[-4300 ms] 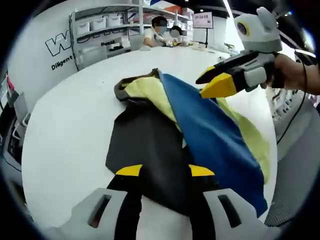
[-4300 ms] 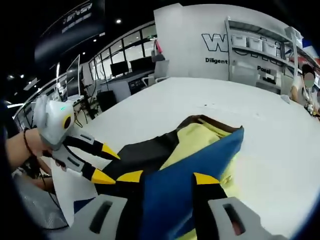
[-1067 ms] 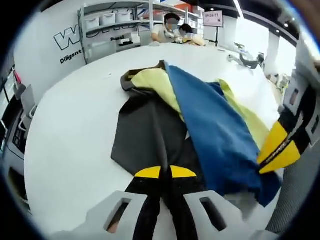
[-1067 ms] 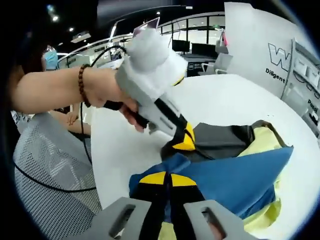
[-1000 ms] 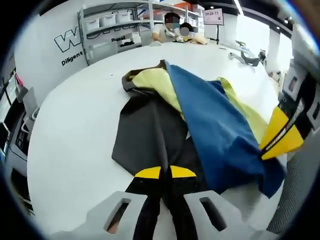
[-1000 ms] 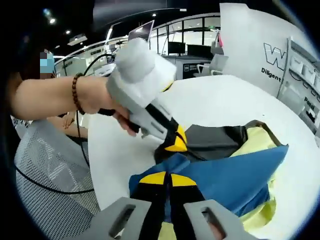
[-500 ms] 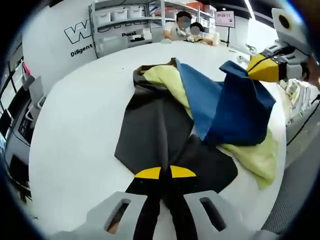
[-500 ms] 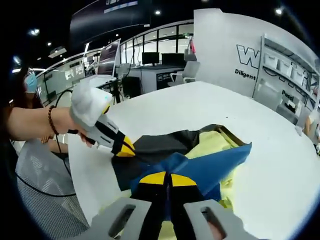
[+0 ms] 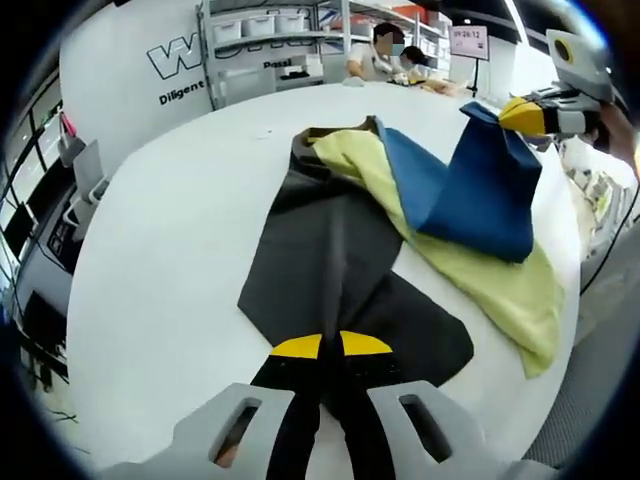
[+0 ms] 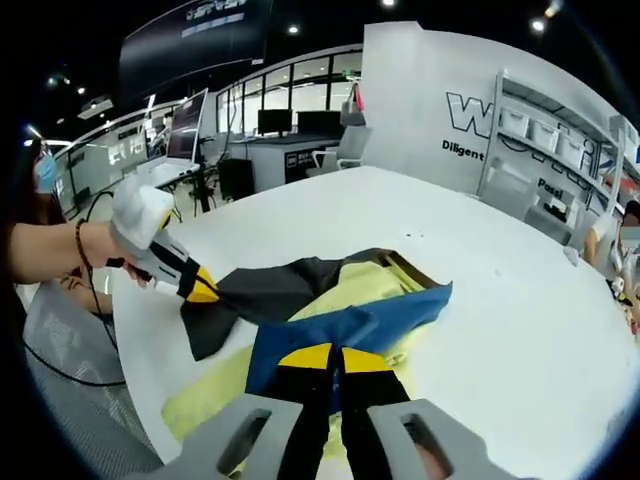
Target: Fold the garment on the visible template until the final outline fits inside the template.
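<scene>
The garment sprawls across the white surface. The left hand-held gripper is pinched tight on its black panel, and the right hand-held gripper is clamped on the blue flap, lifting it. Storage shelves and seated people sit way behind, nothing blocking.

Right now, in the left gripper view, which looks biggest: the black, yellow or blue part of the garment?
1. Black part, though it lies nearest the camera.
2. Yellow part and blue part: too alike to rank.
</scene>
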The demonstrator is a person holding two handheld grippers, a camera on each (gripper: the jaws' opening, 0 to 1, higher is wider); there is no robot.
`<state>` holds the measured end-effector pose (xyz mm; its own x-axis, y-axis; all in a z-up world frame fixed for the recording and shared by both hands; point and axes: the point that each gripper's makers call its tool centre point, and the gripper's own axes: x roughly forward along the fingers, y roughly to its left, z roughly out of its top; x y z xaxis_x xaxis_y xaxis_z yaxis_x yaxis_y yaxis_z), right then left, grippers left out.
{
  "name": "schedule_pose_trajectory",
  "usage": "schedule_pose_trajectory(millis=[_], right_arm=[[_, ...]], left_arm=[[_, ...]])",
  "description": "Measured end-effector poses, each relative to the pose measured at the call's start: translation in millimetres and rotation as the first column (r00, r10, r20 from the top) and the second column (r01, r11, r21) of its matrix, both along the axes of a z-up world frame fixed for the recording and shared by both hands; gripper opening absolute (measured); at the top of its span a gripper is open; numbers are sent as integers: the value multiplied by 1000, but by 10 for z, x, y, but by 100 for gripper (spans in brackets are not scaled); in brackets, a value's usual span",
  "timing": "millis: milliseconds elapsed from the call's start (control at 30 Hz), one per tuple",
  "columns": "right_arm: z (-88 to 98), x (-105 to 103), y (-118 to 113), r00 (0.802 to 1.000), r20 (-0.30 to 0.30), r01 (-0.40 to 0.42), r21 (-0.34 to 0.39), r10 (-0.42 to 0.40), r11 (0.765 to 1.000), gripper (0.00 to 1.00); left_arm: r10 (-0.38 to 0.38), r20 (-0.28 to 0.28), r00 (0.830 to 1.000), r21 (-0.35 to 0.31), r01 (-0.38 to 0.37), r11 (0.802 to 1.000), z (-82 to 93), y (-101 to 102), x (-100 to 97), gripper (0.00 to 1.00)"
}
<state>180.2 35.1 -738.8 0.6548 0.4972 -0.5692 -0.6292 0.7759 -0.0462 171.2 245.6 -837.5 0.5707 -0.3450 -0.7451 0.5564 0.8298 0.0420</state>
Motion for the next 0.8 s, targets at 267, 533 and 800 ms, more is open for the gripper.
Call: schedule_pose_trajectory(millis=[267, 533, 800], right_arm=[[-7, 60, -180, 999, 5, 42, -7, -42, 999, 0], [49, 196, -545, 994, 30, 111, -36, -109, 993, 0], [22, 259, -833, 984, 27, 175, -54, -173, 983, 0]], left_arm=[[27, -3, 1000, -4, -27, 1000, 2, 44, -22, 2], [30, -6, 1000, 5, -30, 1000, -21, 62, -71, 2], [72, -10, 997, 15, -71, 997, -34, 203, -69, 2]])
